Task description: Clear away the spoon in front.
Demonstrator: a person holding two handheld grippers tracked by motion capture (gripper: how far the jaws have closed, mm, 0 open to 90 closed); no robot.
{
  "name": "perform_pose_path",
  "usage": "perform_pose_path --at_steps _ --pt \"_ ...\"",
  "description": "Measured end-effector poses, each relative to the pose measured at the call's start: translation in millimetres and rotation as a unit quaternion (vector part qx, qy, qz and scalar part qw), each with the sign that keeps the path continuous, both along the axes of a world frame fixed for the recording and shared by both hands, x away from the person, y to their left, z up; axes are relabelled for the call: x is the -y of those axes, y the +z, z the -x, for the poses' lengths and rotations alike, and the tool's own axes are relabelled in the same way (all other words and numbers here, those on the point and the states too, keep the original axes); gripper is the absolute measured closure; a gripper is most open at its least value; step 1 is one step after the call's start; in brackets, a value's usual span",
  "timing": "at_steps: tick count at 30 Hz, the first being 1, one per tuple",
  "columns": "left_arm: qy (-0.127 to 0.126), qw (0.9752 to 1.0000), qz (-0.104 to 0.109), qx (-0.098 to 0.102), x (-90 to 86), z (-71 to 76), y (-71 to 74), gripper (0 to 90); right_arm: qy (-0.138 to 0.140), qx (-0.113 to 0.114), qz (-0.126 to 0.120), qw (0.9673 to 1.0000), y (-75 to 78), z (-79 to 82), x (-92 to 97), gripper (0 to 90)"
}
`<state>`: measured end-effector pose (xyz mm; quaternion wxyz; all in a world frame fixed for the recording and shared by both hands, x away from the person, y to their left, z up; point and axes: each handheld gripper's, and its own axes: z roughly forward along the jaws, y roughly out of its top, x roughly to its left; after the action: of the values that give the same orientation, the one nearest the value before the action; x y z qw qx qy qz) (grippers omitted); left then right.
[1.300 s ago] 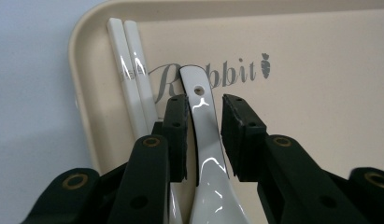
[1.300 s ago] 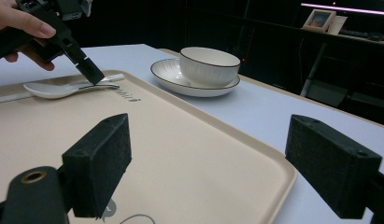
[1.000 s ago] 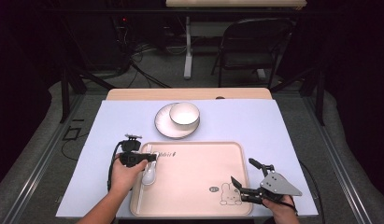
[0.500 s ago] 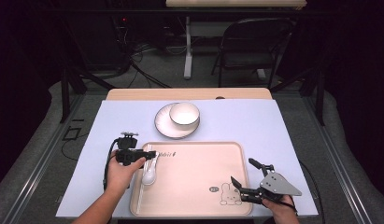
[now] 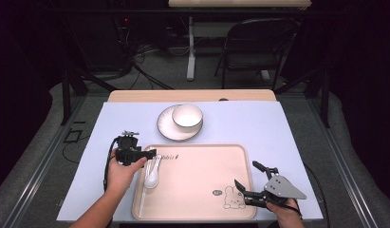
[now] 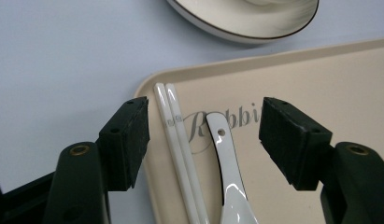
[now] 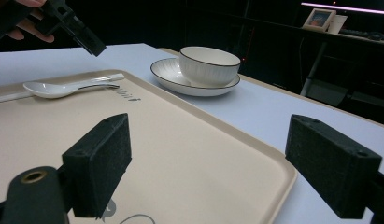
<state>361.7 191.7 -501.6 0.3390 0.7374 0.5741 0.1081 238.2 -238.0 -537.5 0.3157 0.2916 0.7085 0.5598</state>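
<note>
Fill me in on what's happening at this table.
A person is setting a tray with a gripper in each hand. The left gripper has just been opening over a spoon and chopsticks lying at the tray's left edge; nothing is held. The right gripper hovers open over the tray's near right corner. A bowl sits on a plate beyond the tray.

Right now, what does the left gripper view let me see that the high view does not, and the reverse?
The left gripper view gives close detail: the hole in the handle of the spoon, the small marks on the chopsticks, and the left gripper, whose fingers have just been opening; the spoon handle lies between them, untouched. The high view adds the right gripper, open at the tray's near right corner, the rabbit drawing, the whole bowl and a chair. Shared: tray, spoon, chopsticks, plate.
</note>
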Motion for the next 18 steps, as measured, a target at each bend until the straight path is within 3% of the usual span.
perform_pose_path --at_steps 9,18 --pt "-0.006 1.0 0.002 0.007 2.5 -4.5 4.9 32.6 -0.001 0.001 0.0 1.0 -0.1 -0.3 0.1 14.0" --pt "-0.005 0.9994 0.015 0.03 5.1 -17.6 22.4 32.6 -0.001 0.001 -0.001 1.0 0.0 -0.3 0.3 14.0"
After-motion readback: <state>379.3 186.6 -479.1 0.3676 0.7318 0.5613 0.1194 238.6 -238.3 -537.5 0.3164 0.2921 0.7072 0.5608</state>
